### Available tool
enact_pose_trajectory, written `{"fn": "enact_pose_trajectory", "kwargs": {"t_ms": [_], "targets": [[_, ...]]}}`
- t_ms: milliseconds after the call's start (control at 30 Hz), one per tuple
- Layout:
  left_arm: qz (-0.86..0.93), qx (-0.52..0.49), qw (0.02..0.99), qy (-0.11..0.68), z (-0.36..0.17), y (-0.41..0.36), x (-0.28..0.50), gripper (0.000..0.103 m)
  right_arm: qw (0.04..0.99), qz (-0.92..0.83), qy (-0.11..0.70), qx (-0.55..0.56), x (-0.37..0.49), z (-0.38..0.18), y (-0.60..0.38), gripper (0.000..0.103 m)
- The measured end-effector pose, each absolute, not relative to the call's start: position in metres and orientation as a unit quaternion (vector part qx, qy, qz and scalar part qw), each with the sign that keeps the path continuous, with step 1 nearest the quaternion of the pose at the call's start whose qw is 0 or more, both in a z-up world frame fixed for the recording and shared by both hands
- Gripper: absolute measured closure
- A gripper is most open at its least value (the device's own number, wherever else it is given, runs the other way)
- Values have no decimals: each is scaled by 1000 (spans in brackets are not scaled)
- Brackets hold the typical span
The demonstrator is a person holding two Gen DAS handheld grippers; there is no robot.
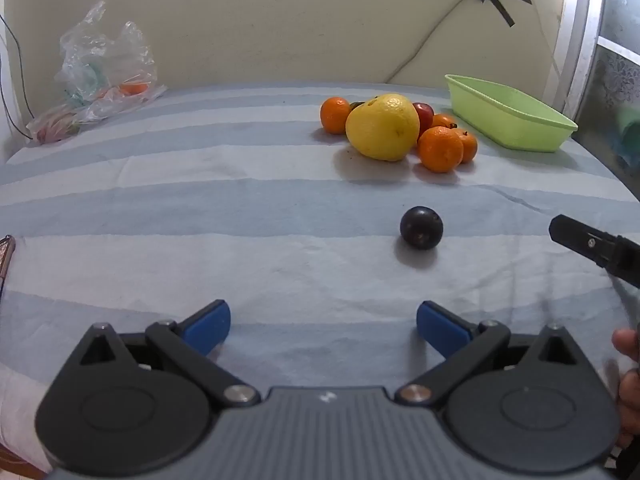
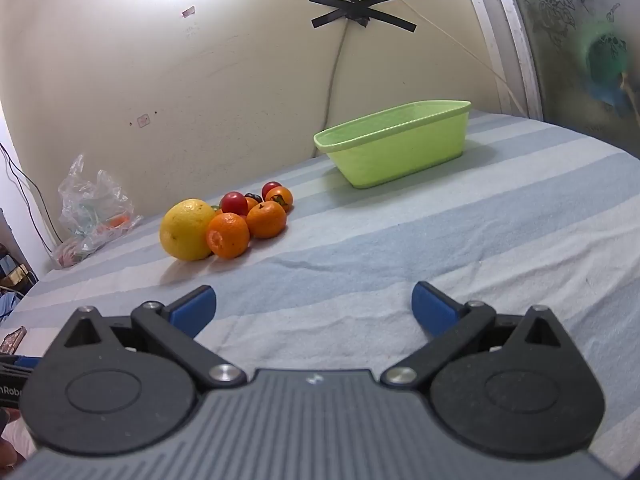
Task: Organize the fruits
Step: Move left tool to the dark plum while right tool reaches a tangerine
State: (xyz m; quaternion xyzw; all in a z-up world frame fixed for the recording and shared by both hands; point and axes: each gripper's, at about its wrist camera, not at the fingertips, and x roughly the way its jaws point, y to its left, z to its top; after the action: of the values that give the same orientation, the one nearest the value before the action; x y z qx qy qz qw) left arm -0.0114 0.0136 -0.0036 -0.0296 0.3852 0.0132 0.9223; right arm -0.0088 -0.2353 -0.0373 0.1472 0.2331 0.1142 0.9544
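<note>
A pile of fruit lies on the striped cloth: a big yellow citrus (image 1: pixel 382 127) (image 2: pixel 187 229), several tangerines (image 1: pixel 439 149) (image 2: pixel 228 236) and small red tomatoes (image 2: pixel 234 202). A dark plum (image 1: pixel 421 227) sits alone, nearer to me than the pile. A light green basket (image 1: pixel 508 118) (image 2: pixel 394 146) stands empty beyond the pile, to its right. My left gripper (image 1: pixel 323 326) is open over bare cloth, short of the plum. My right gripper (image 2: pixel 314 306) is open too, nothing between its blue pads; one of its fingers (image 1: pixel 580 240) shows at the right edge of the left wrist view.
A crumpled clear plastic bag (image 1: pixel 104 76) (image 2: pixel 94 208) lies at the far left by the wall. A cord runs down the wall behind the basket. A person's hand (image 1: pixel 628 364) shows at the right edge. The cloth's edge curves away on the right near a window frame.
</note>
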Motion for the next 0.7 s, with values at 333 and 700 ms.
{"fn": "enact_pose_trajectory", "kwargs": {"t_ms": [333,700], "targets": [[-16,13,938,347,-12,16,-32,0,950,146,247,126,-9,-35,-240,0],[-67,-75,941,322,7,33,-7,19,941,223,251,52,-5,-20,-226,36]]}}
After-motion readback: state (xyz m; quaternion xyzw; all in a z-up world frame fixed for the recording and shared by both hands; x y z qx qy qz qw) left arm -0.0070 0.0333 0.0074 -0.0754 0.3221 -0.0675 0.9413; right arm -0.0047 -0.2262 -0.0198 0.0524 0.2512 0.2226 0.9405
